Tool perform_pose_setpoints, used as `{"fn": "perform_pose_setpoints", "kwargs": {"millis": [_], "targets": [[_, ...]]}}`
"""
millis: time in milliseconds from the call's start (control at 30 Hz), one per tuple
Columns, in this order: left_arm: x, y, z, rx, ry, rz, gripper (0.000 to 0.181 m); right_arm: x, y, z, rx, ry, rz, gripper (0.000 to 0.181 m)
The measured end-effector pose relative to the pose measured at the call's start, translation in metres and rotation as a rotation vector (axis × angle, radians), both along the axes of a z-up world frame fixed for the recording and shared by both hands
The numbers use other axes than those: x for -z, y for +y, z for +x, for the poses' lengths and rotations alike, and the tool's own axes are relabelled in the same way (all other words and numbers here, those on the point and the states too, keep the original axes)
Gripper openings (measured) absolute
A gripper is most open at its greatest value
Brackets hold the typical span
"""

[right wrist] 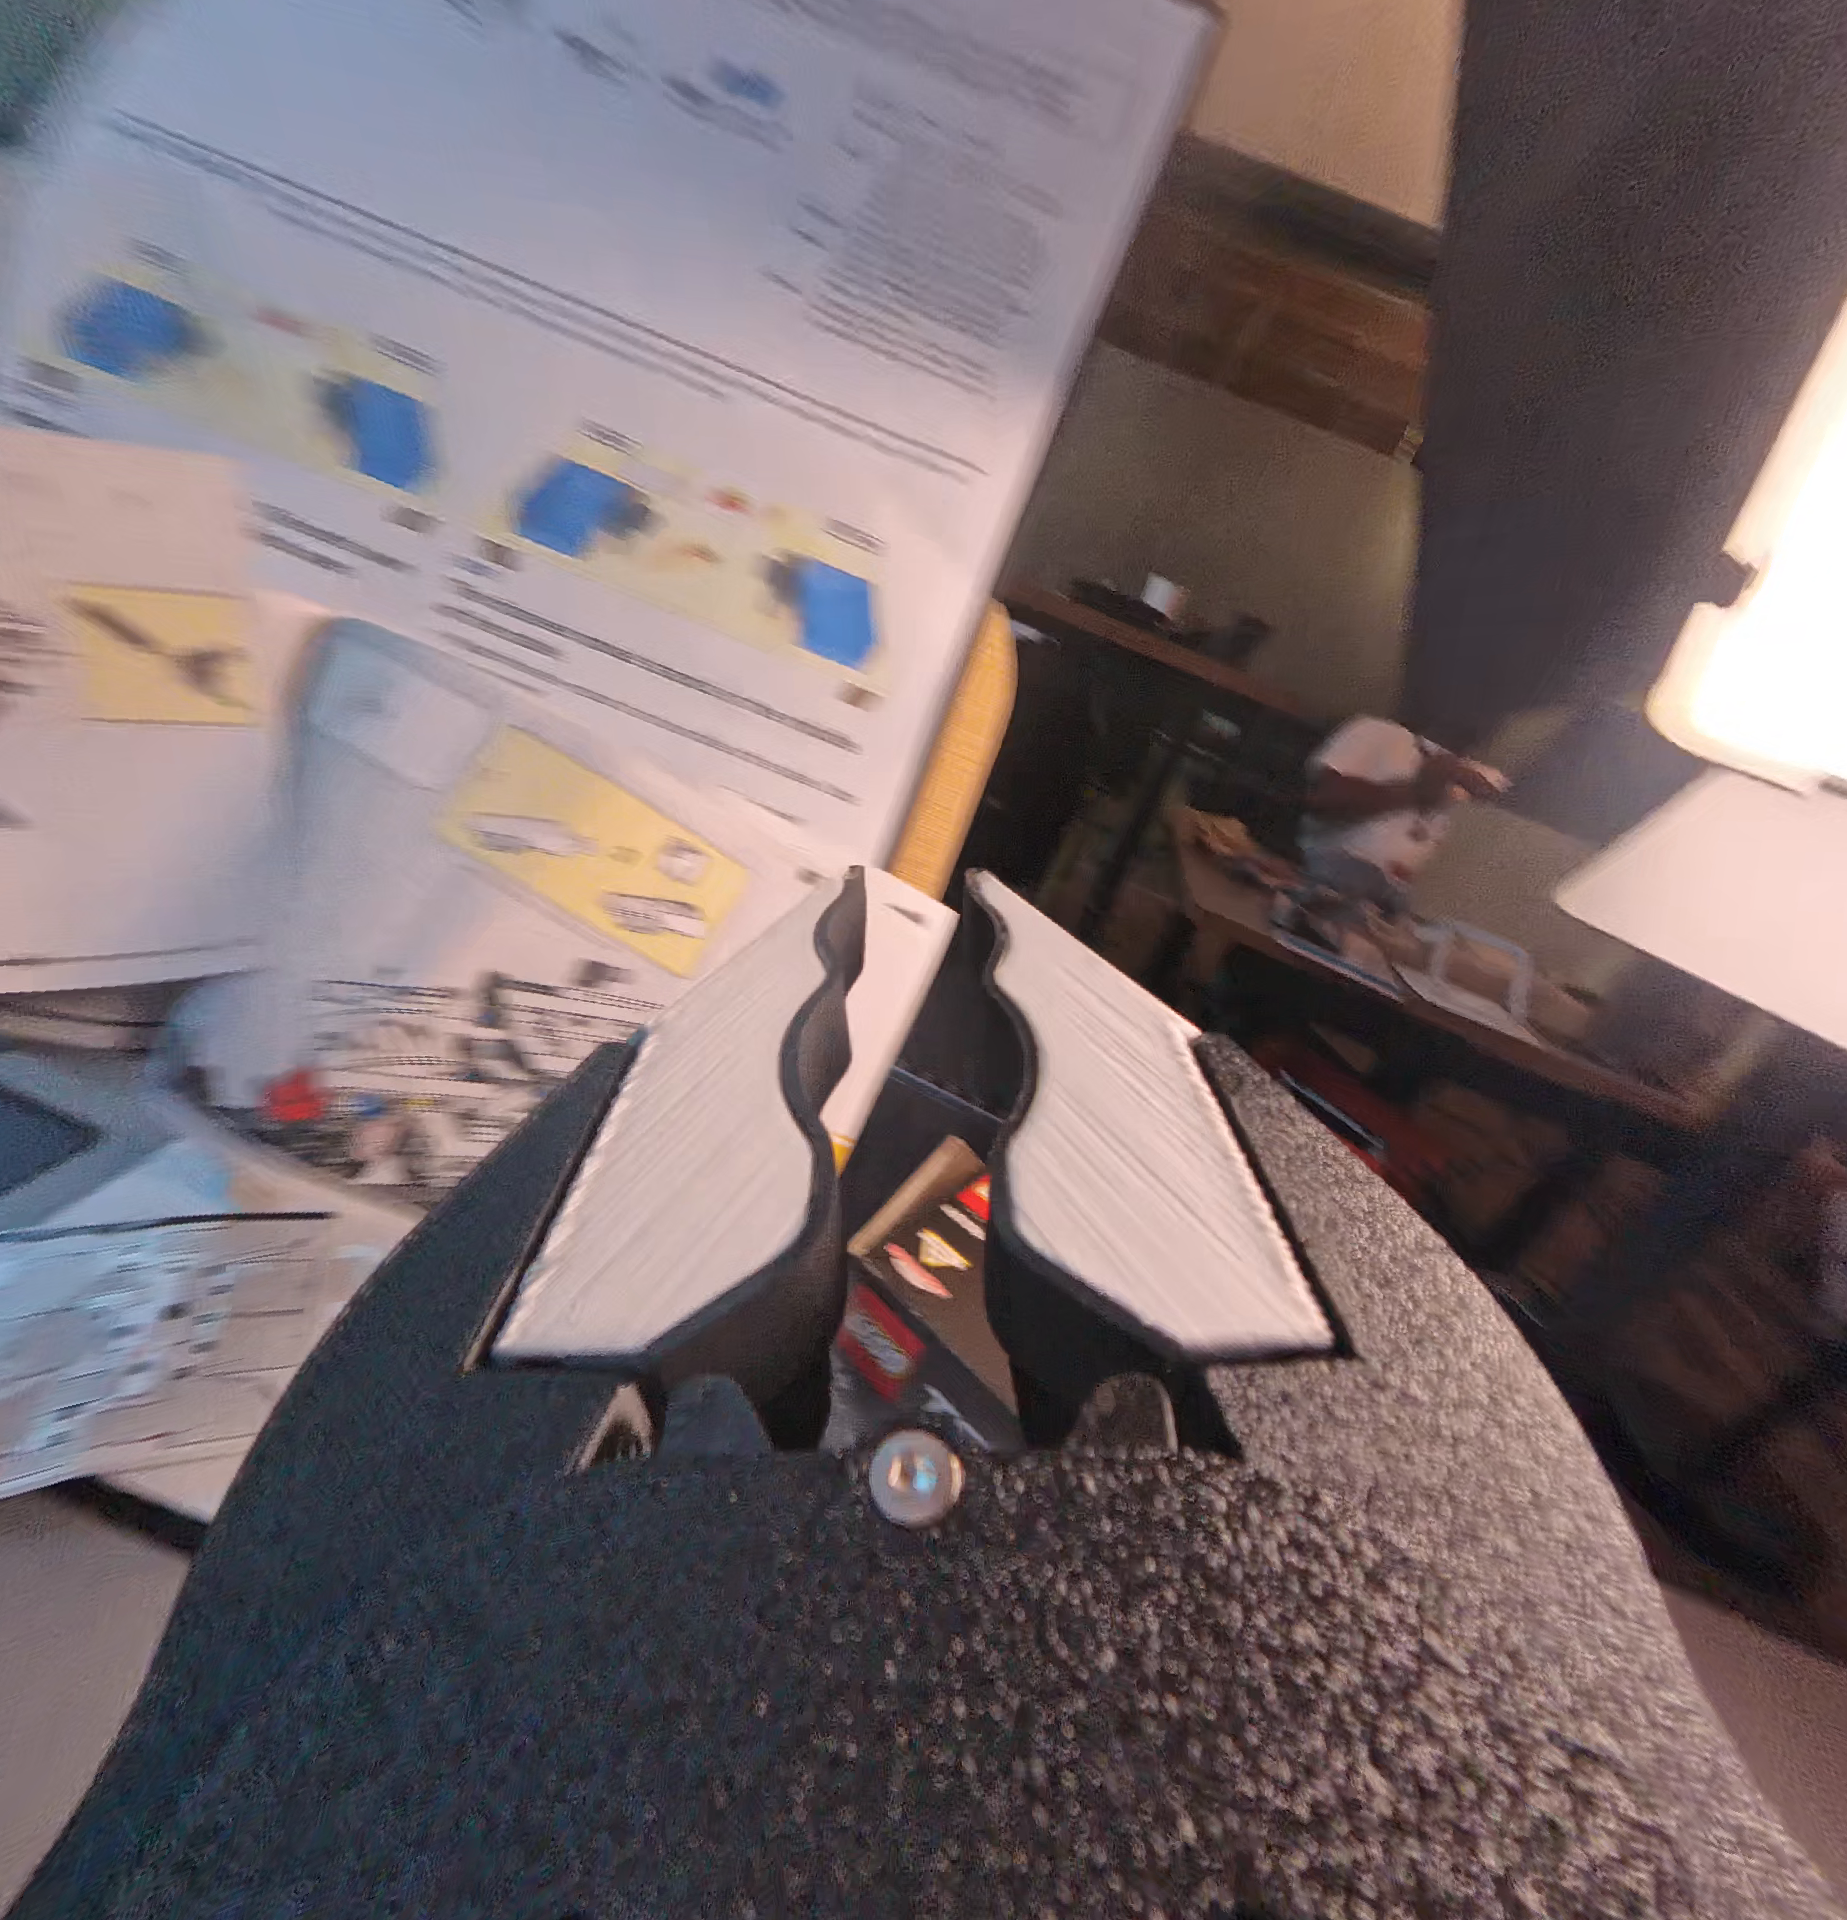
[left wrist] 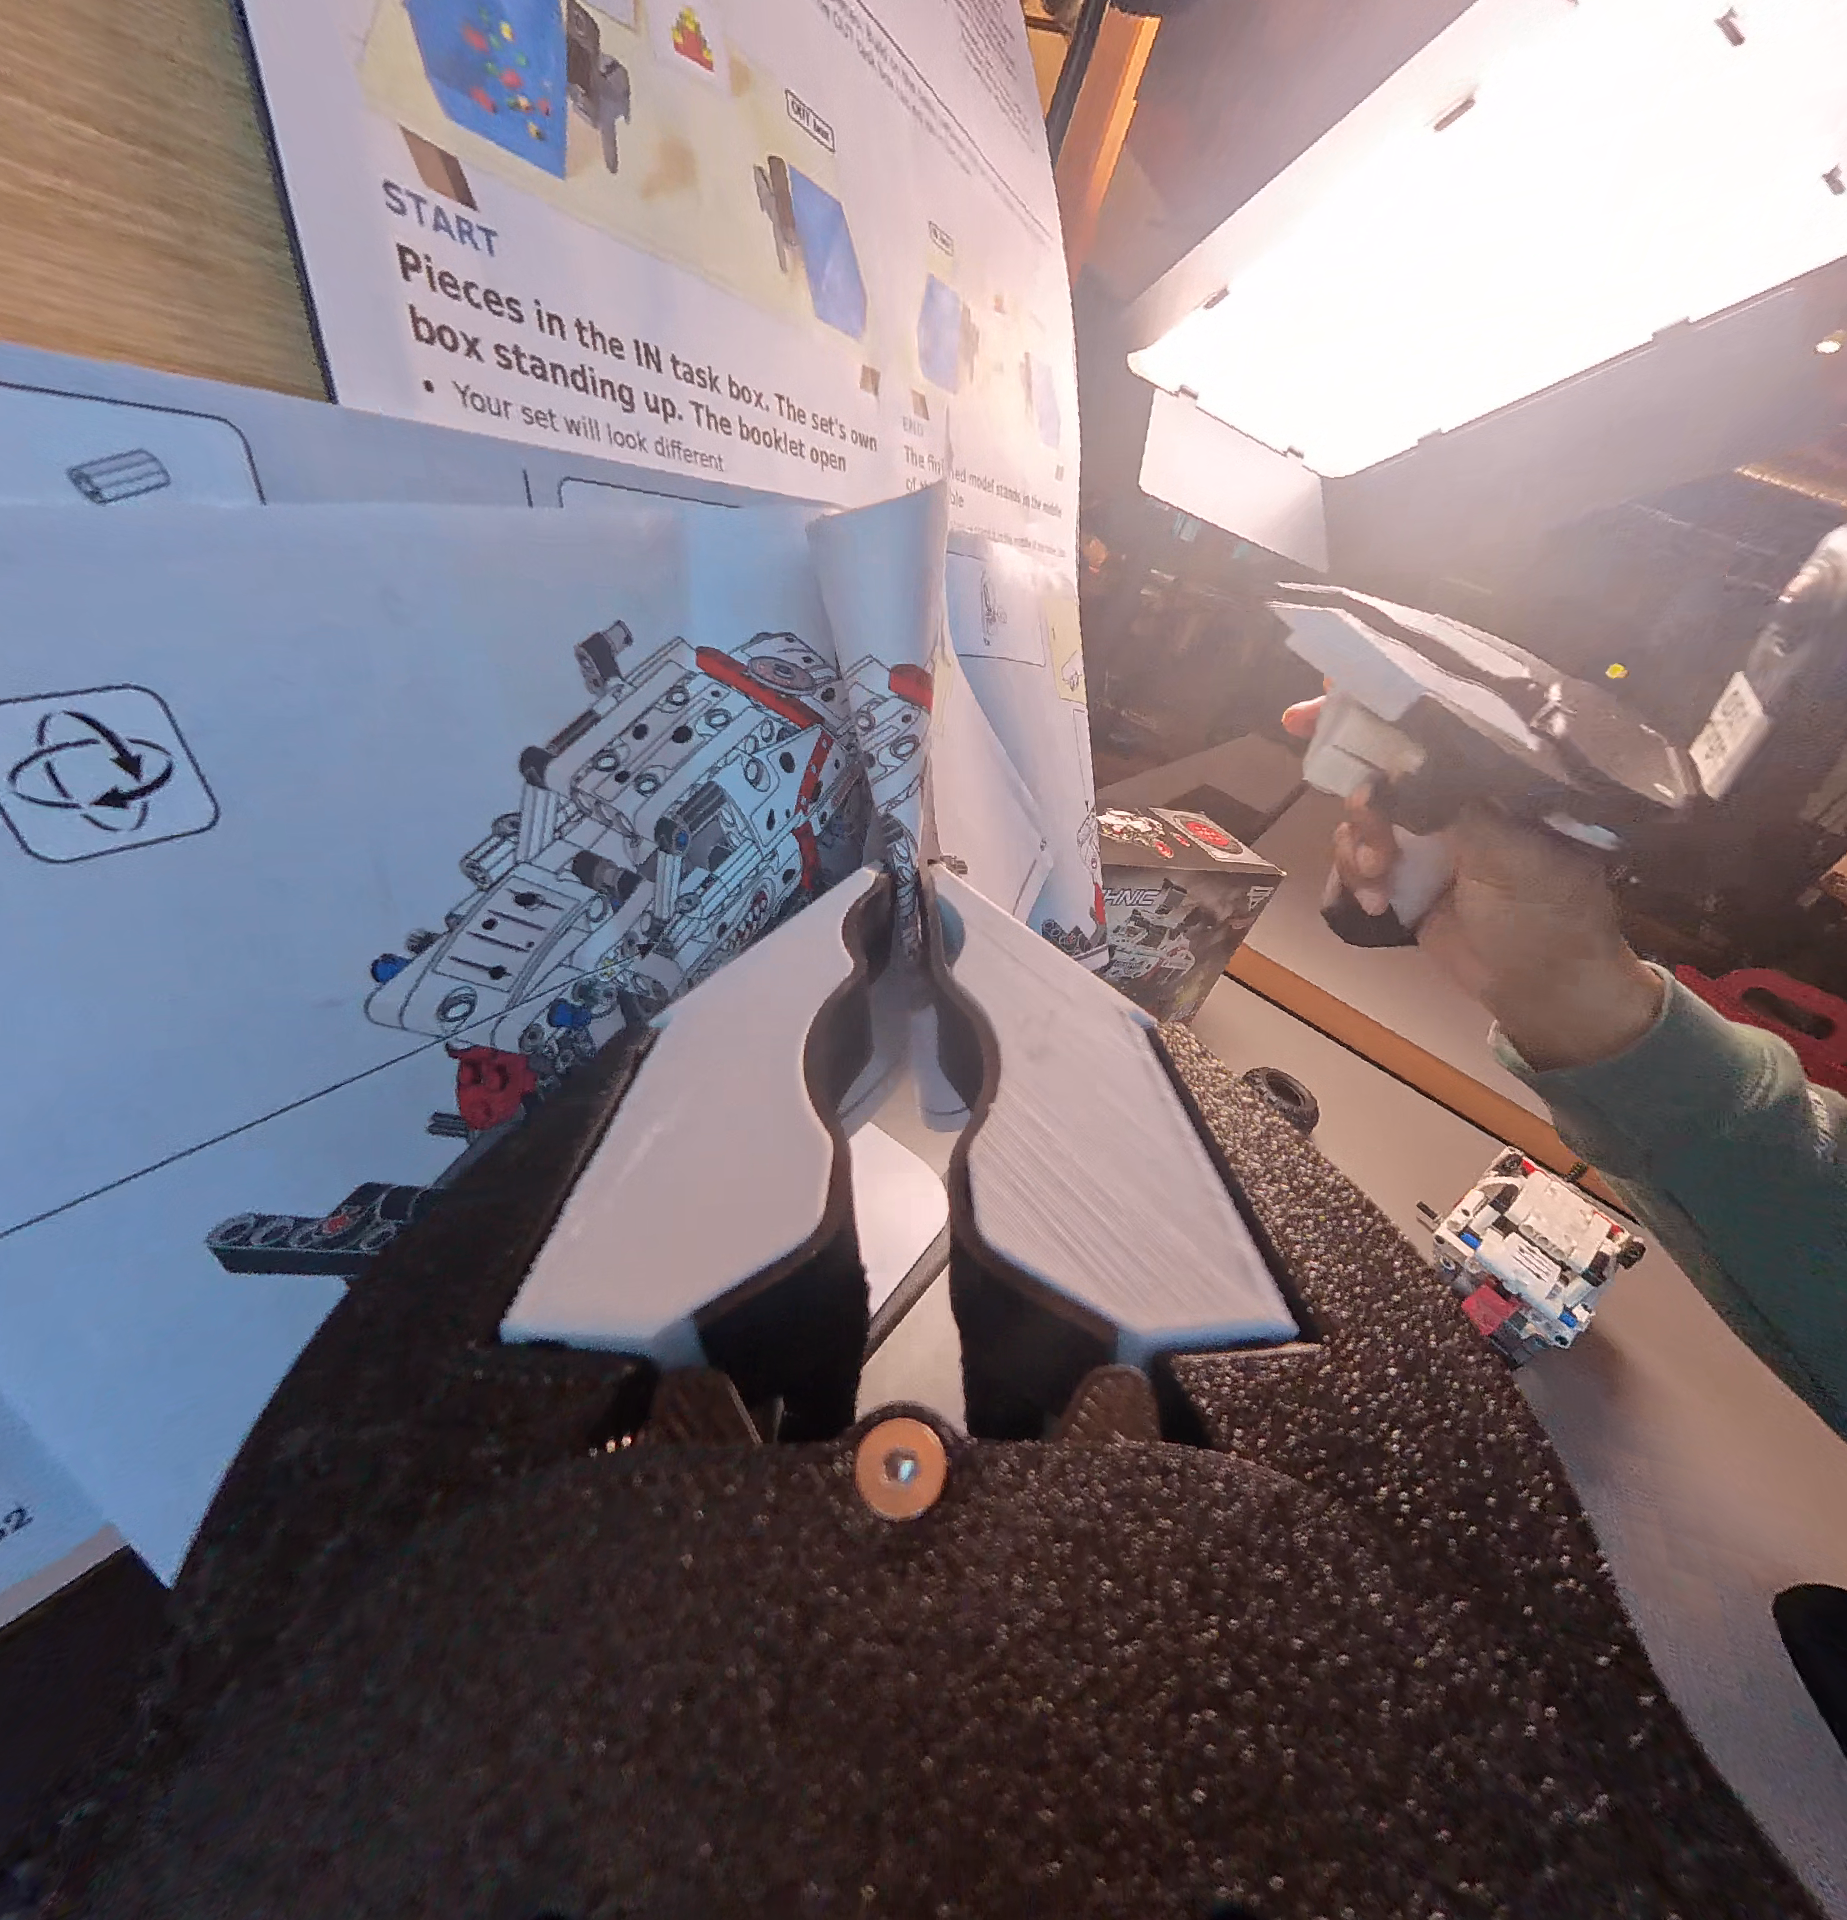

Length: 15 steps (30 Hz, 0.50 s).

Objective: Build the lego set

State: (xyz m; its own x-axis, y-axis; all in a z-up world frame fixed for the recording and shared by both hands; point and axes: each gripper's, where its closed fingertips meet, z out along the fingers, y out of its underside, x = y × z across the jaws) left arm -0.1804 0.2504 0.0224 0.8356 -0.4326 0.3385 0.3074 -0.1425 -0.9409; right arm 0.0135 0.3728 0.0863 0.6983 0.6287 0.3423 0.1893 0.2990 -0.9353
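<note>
The left gripper (left wrist: 911, 883) pinches a thin, floppy white booklet page (left wrist: 883, 582); grip it lightly. The right gripper (right wrist: 911, 894), slightly parted, holds nothing. The fragile white brick-built vehicle (left wrist: 1532, 1283) sits lower right on the worktop (left wrist: 1677, 1507).

printed instruction sheet (left wrist: 628, 312) — bold headings, booklet page (left wrist: 275, 831) — corner number, lego box (left wrist: 1184, 904) — logo

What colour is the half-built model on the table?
Mostly white, with red and blue bits: the model shows best in the left wrist view.

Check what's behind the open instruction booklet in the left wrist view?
Behind the booklet stands a large printed task sheet, its lower part covered by the booklet's pages. Left of the sheet, a woven tan surface shows.
</note>
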Motion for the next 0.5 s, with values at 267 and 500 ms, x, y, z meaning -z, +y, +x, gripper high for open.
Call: {"fn": "perform_pose_setpoints", "kwargs": {"millis": [267, 500], "targets": [[-0.003, -0.005, -0.011, -0.027, -0.038, 0.009, 0.006, 0.097, -0.105, -0.124, -0.488, -0.290, -0.351, 0.007], [0.002, -0.010, -0.036, -0.082, -0.014, -0.022, 0.006, 0.086, -0.049, -0.104, -0.156, -0.196, -0.235, 0.024]]}}
